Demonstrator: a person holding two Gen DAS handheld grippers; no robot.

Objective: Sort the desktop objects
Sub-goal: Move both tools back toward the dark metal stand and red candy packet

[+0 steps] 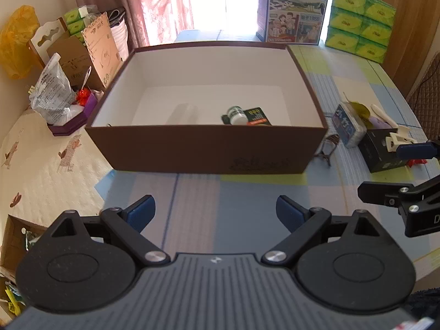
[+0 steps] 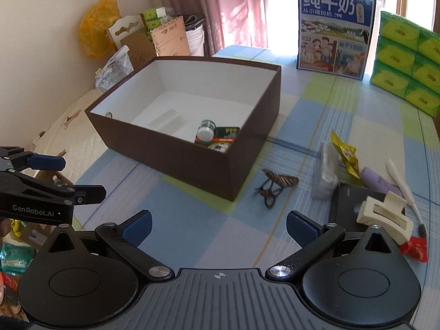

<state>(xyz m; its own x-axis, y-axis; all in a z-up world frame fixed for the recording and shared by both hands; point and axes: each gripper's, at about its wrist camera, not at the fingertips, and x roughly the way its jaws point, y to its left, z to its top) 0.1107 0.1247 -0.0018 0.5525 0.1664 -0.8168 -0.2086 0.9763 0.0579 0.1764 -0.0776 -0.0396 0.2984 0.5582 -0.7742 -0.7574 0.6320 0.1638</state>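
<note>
Your brown box (image 1: pixel 209 148) lies long side across the left view, open top up. Both grippers, left (image 1: pixel 216 214) and right (image 2: pixel 218 229), tilt downward, jaws wide, empty.

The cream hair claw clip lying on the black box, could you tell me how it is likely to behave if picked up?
The cream hair claw clip looks like rigid plastic, probably light. Its open, toothed shape may let a pad slip into a gap. It rests on the black box, so a nudge could slide it off.
</note>
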